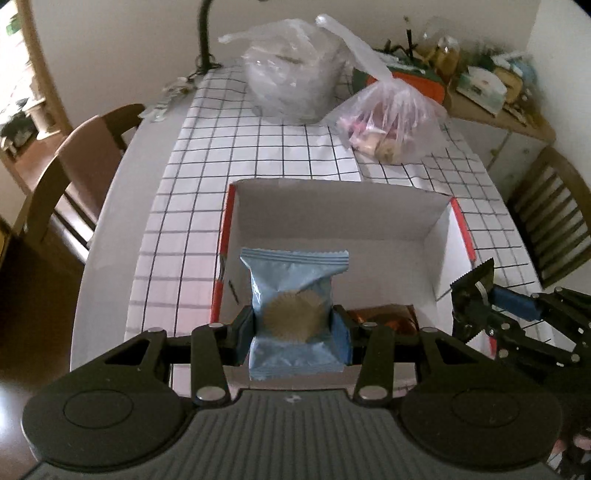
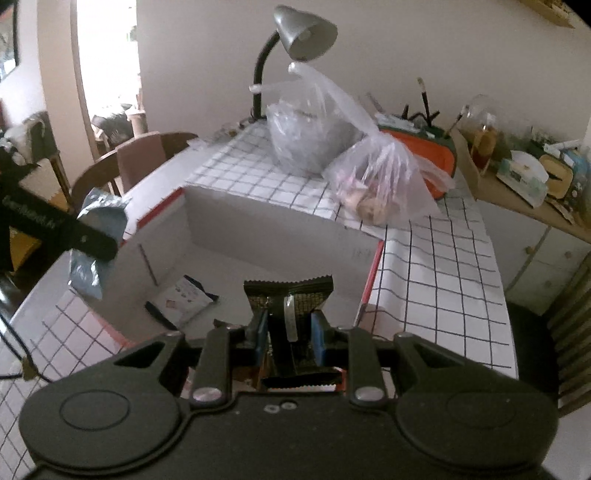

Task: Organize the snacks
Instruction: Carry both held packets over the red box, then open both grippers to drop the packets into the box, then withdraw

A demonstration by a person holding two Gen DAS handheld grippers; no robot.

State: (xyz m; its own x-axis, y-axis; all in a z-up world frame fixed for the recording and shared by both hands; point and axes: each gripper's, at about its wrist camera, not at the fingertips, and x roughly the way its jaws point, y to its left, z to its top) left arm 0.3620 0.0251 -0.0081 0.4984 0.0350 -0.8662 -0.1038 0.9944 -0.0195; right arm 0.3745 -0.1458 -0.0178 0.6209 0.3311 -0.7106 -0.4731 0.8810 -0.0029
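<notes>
My left gripper [image 1: 293,330] is shut on a light blue snack packet [image 1: 295,302] with a gold round mark, held above the near part of an open white box [image 1: 439,254] with red edges. My right gripper [image 2: 288,332] is shut on a black snack packet [image 2: 290,295] over the box's [image 2: 258,225] near right side. In the left wrist view the right gripper [image 1: 480,295] and its black packet [image 1: 474,278] show at the box's right wall. From the right wrist camera, the blue packet [image 2: 98,218] hangs by the box's left wall. Inside the box lie a brown packet [image 1: 384,317] and a white packet [image 2: 186,299].
A clear bag of snacks [image 1: 391,125] and a bigger clear bag [image 1: 291,74] sit farther back on the checked tablecloth [image 1: 288,147]. A desk lamp [image 2: 303,33] stands behind them. Wooden chairs [image 1: 81,162] flank the table; a cluttered shelf [image 2: 528,173] is at the right.
</notes>
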